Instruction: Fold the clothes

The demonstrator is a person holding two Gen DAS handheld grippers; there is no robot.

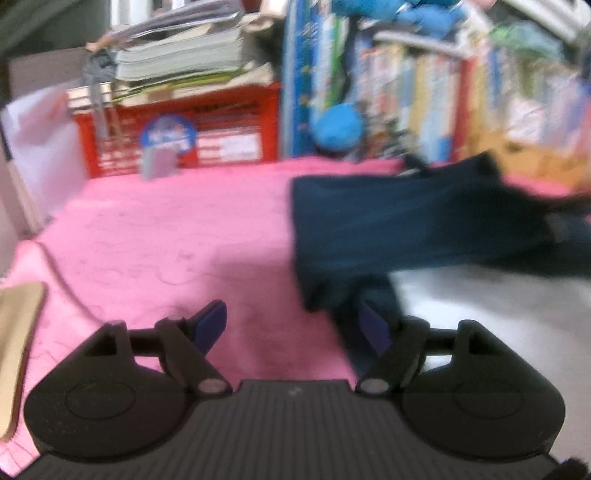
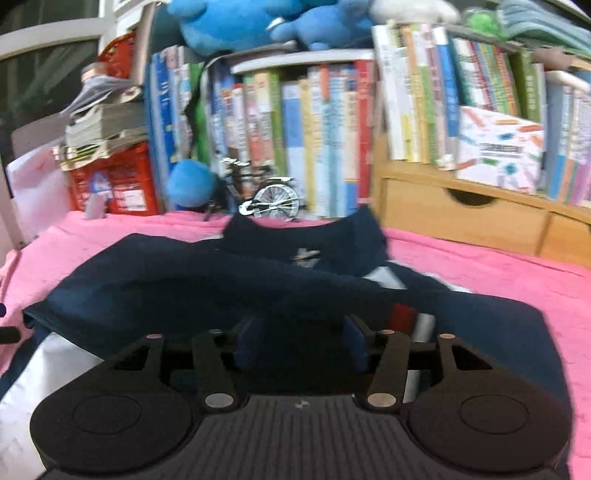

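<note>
Left tongs (image 1: 295,325) spread wide, blue-padded fingers (image 1: 210,325) well apart with only pink cloth between them; nothing gripped. Right-hand pad of that pair touching or just overlapping a hanging corner of the dark navy fabric garment (image 1: 406,225), probably lined up to take that edge for a fold, though blur prevents telling whether fabric sits inside the gap.

Right tongs (image 2: 299,343) pushed under a raised fold of the same dark navy garment (image 2: 192,280), blue pads (image 2: 247,343) partly buried in cloth. Fairly wide apart, fabric bunched between and over them; closed on it or not, cannot tell. Likely lifting the near hem so it can be carried across.

Garment lying across the middle of the pink quilted cover (image 1: 166,236) (image 2: 498,266), stretching toward its far edge, collar end nearest the books. White panel (image 1: 498,306) showing beneath it at the near side, and red and white stripes (image 2: 406,314) peeking out under the fold: lining, print, or a second item, impossible to say.

Beyond the far edge: red plastic crate (image 1: 192,136) topped with stacked paper, a row of upright books (image 2: 314,129), blue plush toys (image 2: 229,22), a small metal bicycle model (image 2: 269,199), a wooden drawer unit (image 2: 461,210). Left view heavily smeared; garment's right end cut off at the frame.
</note>
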